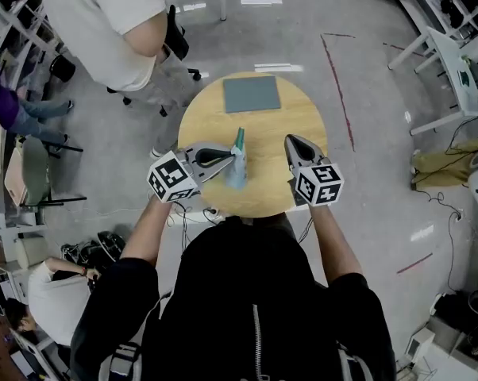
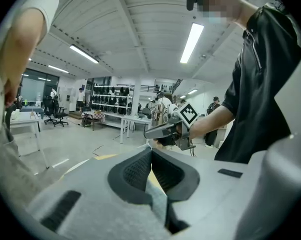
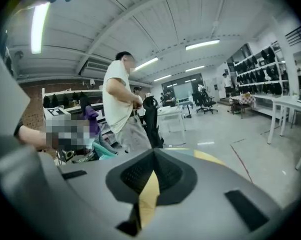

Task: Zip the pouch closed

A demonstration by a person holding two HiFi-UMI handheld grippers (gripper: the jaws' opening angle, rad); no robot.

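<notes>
A teal pouch [image 1: 237,165] stands on edge over the round wooden table [image 1: 263,185], near its middle. My left gripper [image 1: 232,158] comes in from the left and is shut on the pouch's side; in the left gripper view a strip of its fabric [image 2: 157,196] shows between the closed jaws of the left gripper [image 2: 151,150]. My right gripper [image 1: 290,140] hovers apart to the pouch's right, shut and holding nothing. In the right gripper view the right gripper [image 3: 154,151] has its jaws together, and a bit of the teal pouch [image 3: 104,151] shows at the left.
A grey mat [image 1: 252,94] lies on the table's far side. A person in a white shirt [image 1: 112,22] stands beyond the table at the left, beside an office chair [image 1: 175,42]. White tables [image 1: 453,62] stand at the right. Red tape lines [image 1: 338,86] mark the floor.
</notes>
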